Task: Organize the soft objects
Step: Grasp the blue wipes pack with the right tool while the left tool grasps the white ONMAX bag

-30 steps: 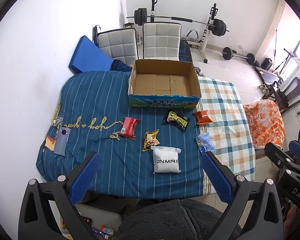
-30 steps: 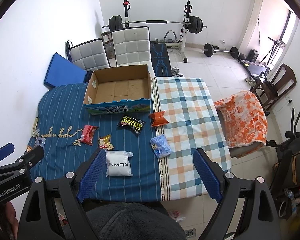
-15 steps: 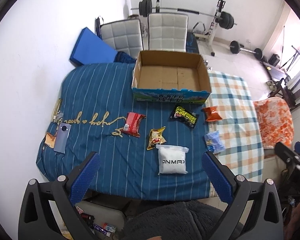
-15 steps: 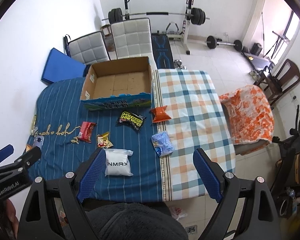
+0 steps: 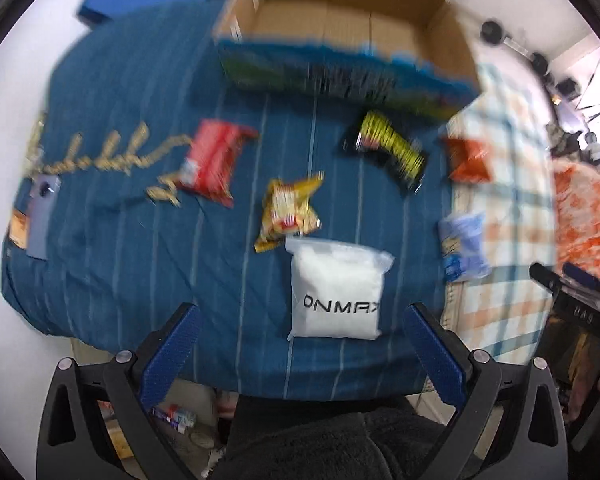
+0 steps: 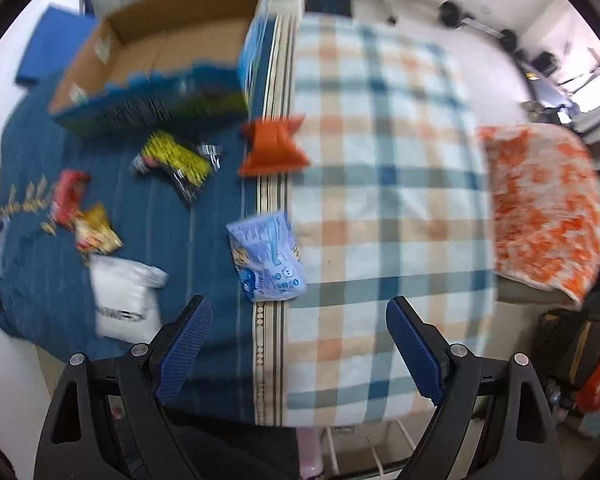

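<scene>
Both grippers have dropped nearer the packets [image 5: 335,289].

White pouch [image 5: 338,292] with black lettering, blue-striped cloth [image 5: 112,240], orange-and-blue plaid cloth [image 6: 384,208], blue-padded tongs [image 5: 300,350].

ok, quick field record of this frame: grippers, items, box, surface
left gripper: open, empty, above the white ONMAX bag
right gripper: open, empty, near the light blue packet
loose items: red packet, yellow packet, black-and-yellow packet, orange packet
cardboard box: open, nothing seen inside
surface: blue striped cloth, plaid cloth
image: motion-blurred
</scene>
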The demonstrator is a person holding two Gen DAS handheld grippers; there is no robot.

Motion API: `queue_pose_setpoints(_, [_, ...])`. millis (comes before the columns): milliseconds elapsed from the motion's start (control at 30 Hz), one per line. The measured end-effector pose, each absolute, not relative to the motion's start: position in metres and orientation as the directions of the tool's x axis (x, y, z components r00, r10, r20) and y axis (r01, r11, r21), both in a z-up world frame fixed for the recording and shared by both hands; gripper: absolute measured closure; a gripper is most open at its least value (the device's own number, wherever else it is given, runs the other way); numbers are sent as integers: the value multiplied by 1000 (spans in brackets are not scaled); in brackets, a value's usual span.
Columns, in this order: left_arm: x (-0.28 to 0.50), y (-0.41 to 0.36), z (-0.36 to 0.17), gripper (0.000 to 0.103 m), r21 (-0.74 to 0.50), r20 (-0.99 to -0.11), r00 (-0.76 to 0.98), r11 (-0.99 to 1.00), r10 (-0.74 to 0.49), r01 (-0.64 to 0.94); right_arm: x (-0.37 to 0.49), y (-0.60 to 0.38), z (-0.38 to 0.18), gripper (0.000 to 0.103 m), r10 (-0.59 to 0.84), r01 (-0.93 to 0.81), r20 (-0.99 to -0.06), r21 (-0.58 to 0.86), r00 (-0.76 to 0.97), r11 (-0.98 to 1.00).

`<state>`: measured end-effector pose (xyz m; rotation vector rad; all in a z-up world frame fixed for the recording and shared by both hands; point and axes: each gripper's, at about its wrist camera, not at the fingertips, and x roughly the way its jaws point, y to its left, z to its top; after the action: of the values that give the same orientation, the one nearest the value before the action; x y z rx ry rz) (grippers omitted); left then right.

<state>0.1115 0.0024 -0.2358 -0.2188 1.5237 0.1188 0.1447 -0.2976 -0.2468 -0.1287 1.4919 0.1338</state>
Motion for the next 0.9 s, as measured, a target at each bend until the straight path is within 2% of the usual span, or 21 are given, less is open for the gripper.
queue_pose_setpoints(167, [126, -23, -324, 0, -65, -989, -116, 980, -89, -190, 168, -294, -333, 12, -3, -233, -1000, 2, -24, 973])
queue_pose_setpoints(400, [132, -46, -405, 0, -57, -962, -253, 981, -103, -184, 178, -286, -393, 12, -9, -279, -993, 23, -114, 960])
queue_pose_setpoints(433, [132, -48, -410, 3, -69, -959, -258, 979, -118, -192, 179, -287, -398, 12, -4, -277, -992, 30, -123, 960])
queue_pose_setpoints(467, [131, -52, -414, 13, -64, -959, -262, 981, -112, -184, 179, -288, -402, 12, 5, -268, -991, 41, -135, 963])
queue_pose_setpoints(533, [130, -57, -418, 19, -42, -965, -247, 986, -82, -164, 179, -292, -409, 13, 10, -248, -989, 47, -148, 968])
queue_pose_setpoints(567, [129, -59, -418, 23, -54, -967, -239, 984, -94, -168, 178, -294, -413, 18, 31, -229, -987, 67, -159, 971])
queue_pose_setpoints(600, [128, -60, -416, 24, -44, -970, -228, 984, -83, -173, 178, -297, -416, 26, 42, -211, -985, 77, -169, 974])
queue_pose_setpoints(633, [127, -61, -414, 26, -39, -972, -222, 983, -79, -179, 177, -298, -420, 30, 48, -200, -984, 83, -174, 976])
queue_pose_setpoints(700, [125, -64, -406, 30, -32, -975, -209, 981, -72, -189, 177, -301, -427, 49, 92, -168, -978, 124, -187, 978])
queue_pose_setpoints(733, [123, -64, -402, 31, -27, -978, -199, 980, -66, -195, 176, -302, -427, 50, 99, -162, -976, 131, -192, 978])
queue_pose_setpoints(800, [120, -65, -390, 32, -18, -982, -182, 979, -56, -203, 170, -301, -424, 61, 92, -166, -980, 121, -174, 979])
queue_pose_setpoints(900, [114, -64, -364, 33, -3, -989, -141, 975, -35, -220, 161, -301, -416, 69, 95, -174, -983, 123, -160, 977])
